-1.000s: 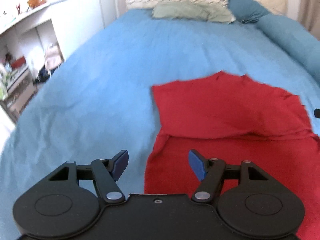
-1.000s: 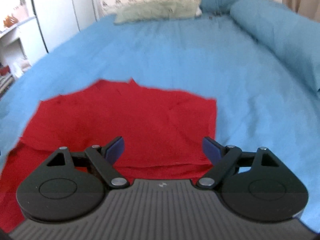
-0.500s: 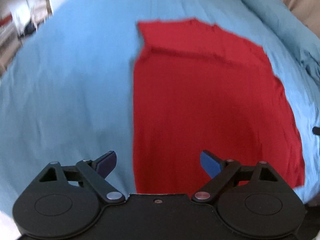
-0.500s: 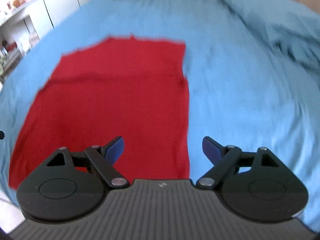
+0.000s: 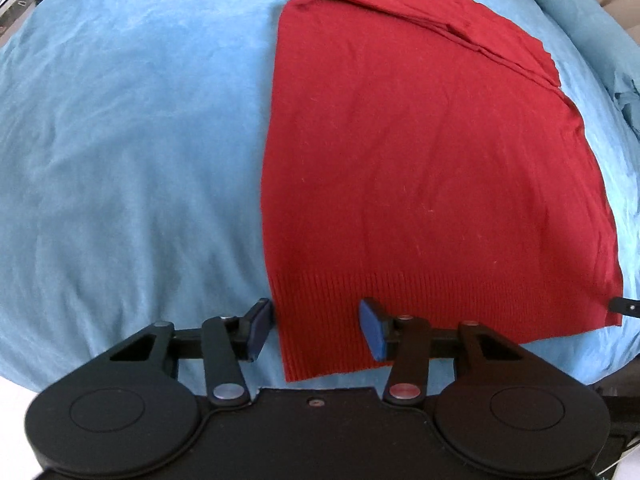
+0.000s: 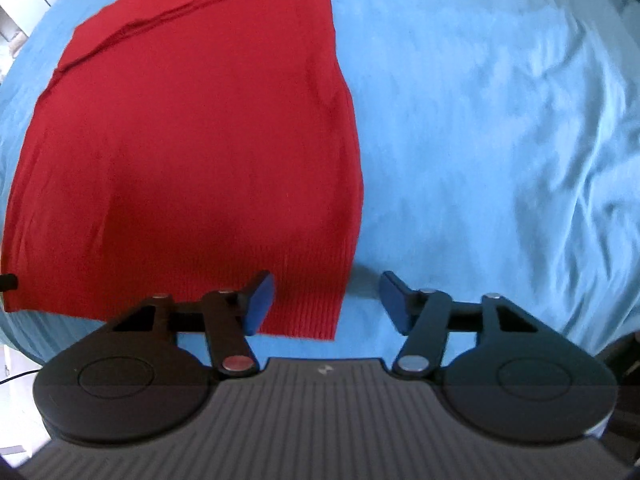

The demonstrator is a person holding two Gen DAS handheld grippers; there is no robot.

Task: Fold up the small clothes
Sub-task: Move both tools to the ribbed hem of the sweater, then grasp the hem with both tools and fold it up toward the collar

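A red knit garment [image 5: 420,152] lies flat on the blue bedsheet [image 5: 120,140], its ribbed hem nearest me and its top part folded over at the far end. My left gripper [image 5: 316,330] is open, its jaws straddling the hem's left corner. In the right wrist view the same garment [image 6: 192,152] fills the left half. My right gripper [image 6: 326,306] is open, its jaws straddling the hem's right corner. Neither gripper holds the cloth.
The blue bedsheet [image 6: 500,140] stretches wide to the right of the garment, with soft wrinkles. The bed's near edge runs just below both grippers. A blue duvet roll [image 5: 568,8] lies at the far right.
Both grippers have pulled back from the garment's far end towards the near hem and dropped low over its two corners. The garment has not moved.
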